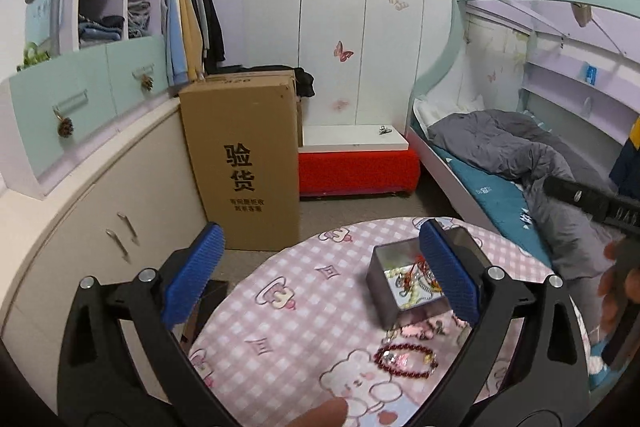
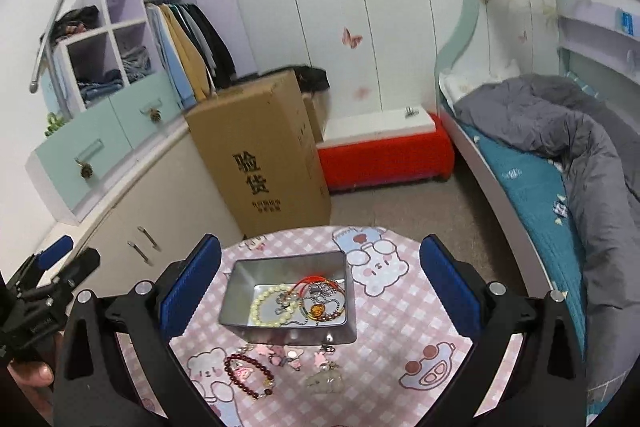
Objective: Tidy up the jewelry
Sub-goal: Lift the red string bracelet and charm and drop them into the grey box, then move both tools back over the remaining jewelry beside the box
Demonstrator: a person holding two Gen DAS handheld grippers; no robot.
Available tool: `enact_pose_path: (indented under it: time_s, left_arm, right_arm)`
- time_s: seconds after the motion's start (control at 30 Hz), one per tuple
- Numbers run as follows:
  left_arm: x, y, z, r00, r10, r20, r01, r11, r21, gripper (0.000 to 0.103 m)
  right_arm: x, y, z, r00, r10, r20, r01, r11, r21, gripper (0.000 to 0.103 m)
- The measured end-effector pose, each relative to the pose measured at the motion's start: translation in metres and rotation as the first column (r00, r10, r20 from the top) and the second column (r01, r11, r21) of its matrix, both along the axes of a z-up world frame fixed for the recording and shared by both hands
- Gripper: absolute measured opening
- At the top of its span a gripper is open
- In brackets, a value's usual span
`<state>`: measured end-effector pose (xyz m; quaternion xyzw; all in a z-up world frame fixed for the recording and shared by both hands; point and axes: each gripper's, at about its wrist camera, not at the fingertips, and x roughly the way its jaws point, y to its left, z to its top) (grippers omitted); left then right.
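Two grippers hang over the round pink-checked table [image 2: 400, 315], both spread wide and empty; the left gripper [image 1: 320, 275] hides the right side of the metal tin [image 2: 288, 299] behind its blue pad. Inside the tin lie a pearl bracelet [image 2: 268, 307] and a tangle of red cord and chain too knotted to sort by eye. Near the tin's front wall sit a dark red bead bracelet [image 2: 250, 373], small pink charms [image 2: 280, 353] and a blurry pale trinket, with the right gripper [image 2: 320, 287] held level above.
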<state>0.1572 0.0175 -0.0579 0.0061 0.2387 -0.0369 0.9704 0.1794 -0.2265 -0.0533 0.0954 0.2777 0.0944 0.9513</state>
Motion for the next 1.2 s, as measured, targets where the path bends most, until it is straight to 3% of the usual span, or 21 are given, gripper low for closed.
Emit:
enact_pose_path:
  time_s: [0.3,0.63,0.93,1.2]
  left_arm:
    - [-0.040,0.009,0.007,0.999,0.000,0.047,0.001,1.000,-0.013,0.096]
    - [-0.063,0.014,-0.003,0.998,-0.036,0.058,0.039,0.998,-0.054,0.096]
    - [-0.064,0.003,-0.034,0.998,-0.056,-0.001,0.056,0.997,-0.044,0.096]
    - [-0.054,-0.013,-0.081,0.990,-0.078,-0.121,0.072,0.996,-0.052,0.096]
  right_arm:
    - [-0.049,-0.001,0.024,0.994,0.009,0.113,-0.009,1.000,0.004,0.096]
    - [-0.085,-0.006,0.024,0.984,-0.024,0.175,0.023,1.000,0.008,0.096]
    - [-0.096,-0.010,-0.012,0.993,-0.040,0.109,0.040,0.999,0.003,0.096]
    - [-0.089,-0.011,-0.069,0.999,-0.038,-0.030,0.038,0.999,0.002,0.096]
